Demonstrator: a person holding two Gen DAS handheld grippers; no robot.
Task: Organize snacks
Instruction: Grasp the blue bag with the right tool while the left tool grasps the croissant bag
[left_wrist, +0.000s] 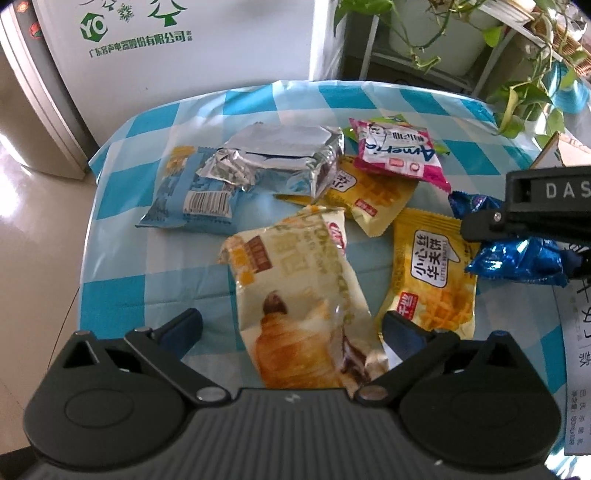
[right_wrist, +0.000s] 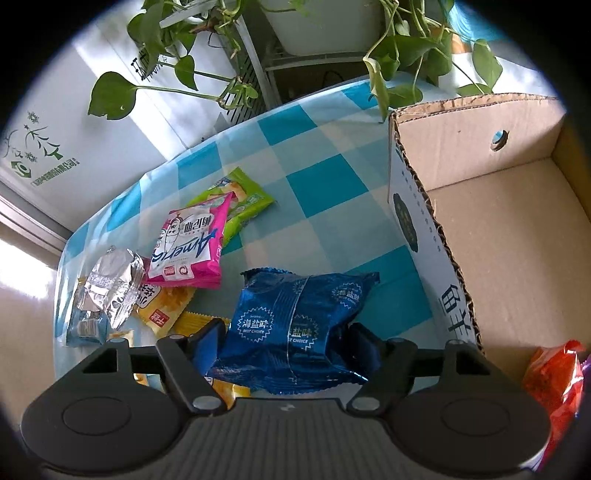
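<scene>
Inside cardboard box (right_wrist: 498, 229) | red-orange packet (right_wrist: 554, 380) | near corner

- The checked worktop (right_wrist: 314, 184) lies bare in the middle of the right wrist frame, between the snack packets (right_wrist: 188, 251) at left and the cardboard box (right_wrist: 417, 221) at right.
- The box's upright wall blocks the right.
- Trailing plant leaves (right_wrist: 388, 74) hang over the far edge, at top.
</scene>
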